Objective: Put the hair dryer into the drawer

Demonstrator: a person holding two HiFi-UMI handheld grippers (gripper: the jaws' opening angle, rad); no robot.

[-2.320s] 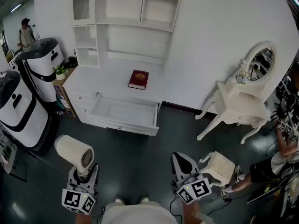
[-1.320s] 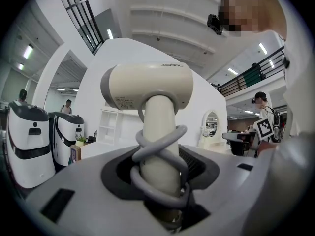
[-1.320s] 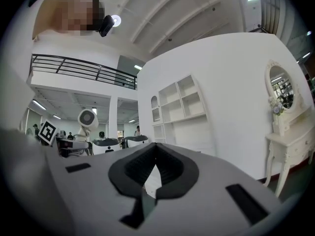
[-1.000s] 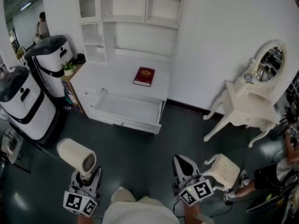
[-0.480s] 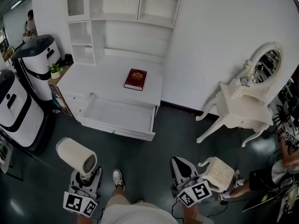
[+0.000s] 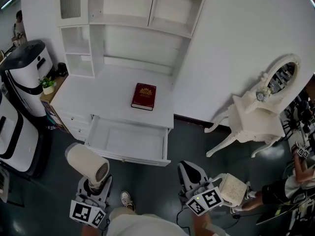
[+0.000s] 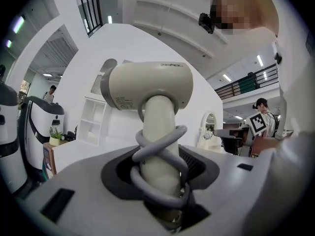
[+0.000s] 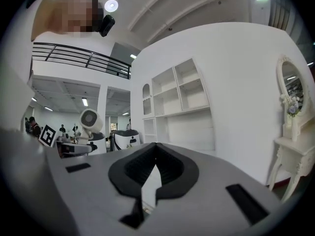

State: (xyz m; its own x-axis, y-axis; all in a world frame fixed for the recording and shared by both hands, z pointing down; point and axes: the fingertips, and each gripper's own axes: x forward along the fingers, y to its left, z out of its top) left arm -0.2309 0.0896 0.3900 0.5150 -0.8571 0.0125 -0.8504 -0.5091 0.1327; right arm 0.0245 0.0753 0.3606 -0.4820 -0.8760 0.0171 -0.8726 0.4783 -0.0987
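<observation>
Jaws: left gripper clamps hair dryer, right gripper closed empty; only head view shows the drawer.

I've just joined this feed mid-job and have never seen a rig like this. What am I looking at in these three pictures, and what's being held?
A person carries a two-jaw gripper in each hand. The head view looks down from their head; each gripper view looks along its own jaws. The left gripper clamps the hair dryer by its cord-wrapped handle. The right gripper is shut and empty. Ahead, the drawer stands open below a desk bearing a red book.
</observation>
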